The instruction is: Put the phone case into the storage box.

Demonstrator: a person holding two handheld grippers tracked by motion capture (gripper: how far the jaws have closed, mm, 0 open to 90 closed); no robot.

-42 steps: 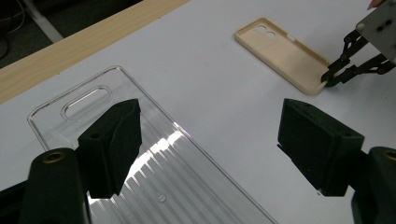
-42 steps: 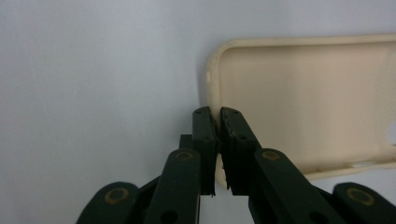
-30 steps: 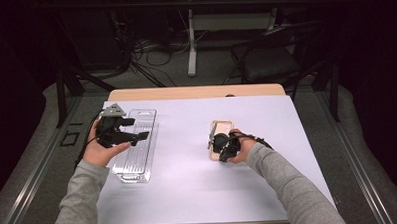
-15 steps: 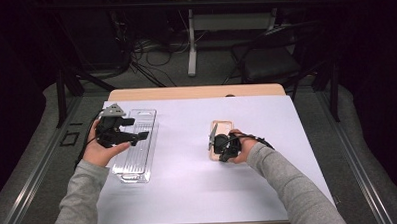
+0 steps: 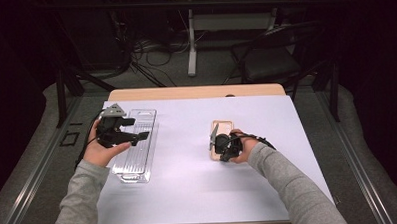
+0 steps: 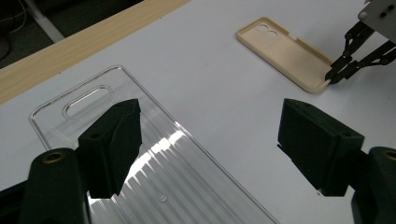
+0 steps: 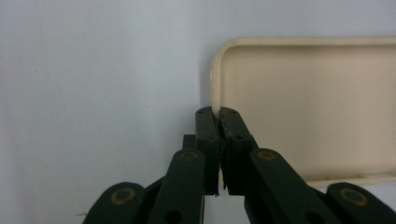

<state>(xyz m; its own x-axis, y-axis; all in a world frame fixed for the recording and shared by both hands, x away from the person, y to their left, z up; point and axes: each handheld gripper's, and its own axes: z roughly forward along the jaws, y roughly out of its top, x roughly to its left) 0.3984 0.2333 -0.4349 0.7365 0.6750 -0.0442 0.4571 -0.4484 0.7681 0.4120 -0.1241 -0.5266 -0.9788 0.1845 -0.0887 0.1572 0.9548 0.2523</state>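
Honestly not much differs from a second ago; both hands sit where they were, the clear tray and the phone case haven't shifted.

Over on the left, the left tongs (image 5: 137, 129) hang above the clear plastic tray (image 5: 138, 164), spread wide apart with nothing between them; the tray lies flat on the white surface (image 5: 189, 187) near its left edge, one jaw over its ribbed middle and the other out past its long edge.

Moving right, the beige phone case (image 5: 221, 127) lies open side up on the surface, well apart from the tray; the right tongs (image 7: 219, 116) are squeezed together on the case's rim at a corner, one jaw inside the wall and one outside, so the case reaches away from the tips.
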